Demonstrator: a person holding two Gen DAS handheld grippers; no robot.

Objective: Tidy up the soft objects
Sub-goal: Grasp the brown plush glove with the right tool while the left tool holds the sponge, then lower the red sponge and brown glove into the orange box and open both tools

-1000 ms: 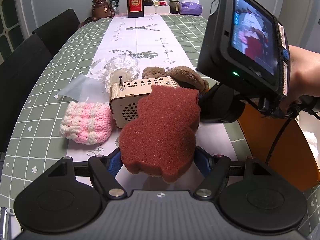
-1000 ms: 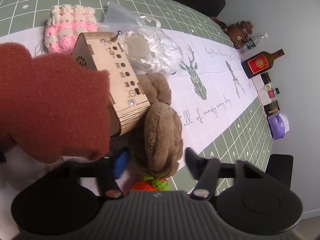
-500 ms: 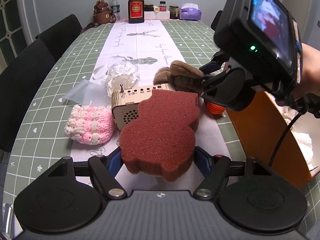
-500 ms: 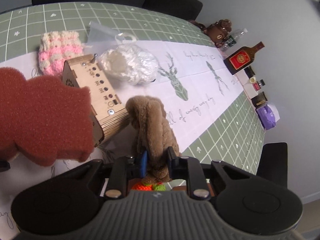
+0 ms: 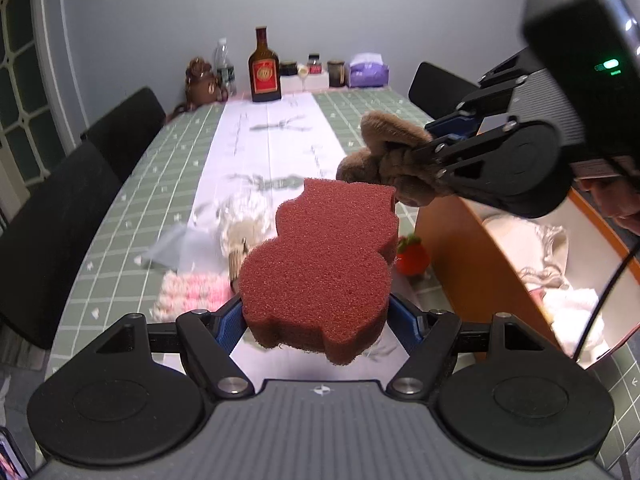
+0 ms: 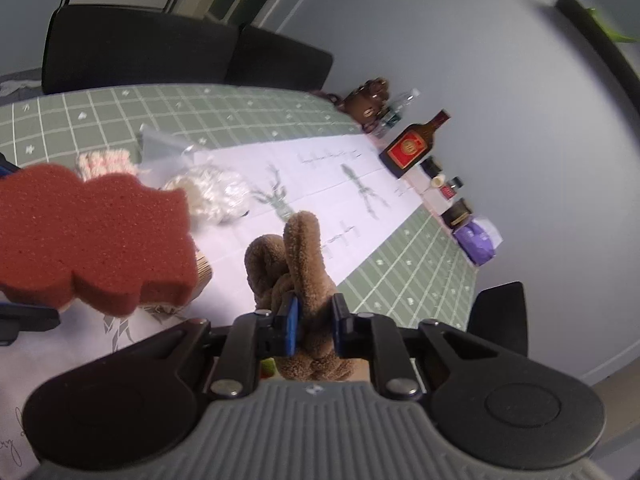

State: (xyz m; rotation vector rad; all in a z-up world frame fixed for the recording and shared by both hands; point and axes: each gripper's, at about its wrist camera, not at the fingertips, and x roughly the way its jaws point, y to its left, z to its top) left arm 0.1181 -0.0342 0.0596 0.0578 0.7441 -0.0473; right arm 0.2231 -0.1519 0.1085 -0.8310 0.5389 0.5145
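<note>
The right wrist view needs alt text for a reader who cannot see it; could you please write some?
The right gripper is closing on a brown plush toy pinched between its pads, held above a long table with a white runner. At left, a red-brown sponge is held in the air; a bottle stands at the far end.

I can't read any text w/ certainty. Far end of table: bottle (image 5: 263,70) has a red label w/ gold emblem, lettering too small. White table runner (image 6: 320,184) carries cursive script lines near deer drawings, too blurred to make out.
</note>
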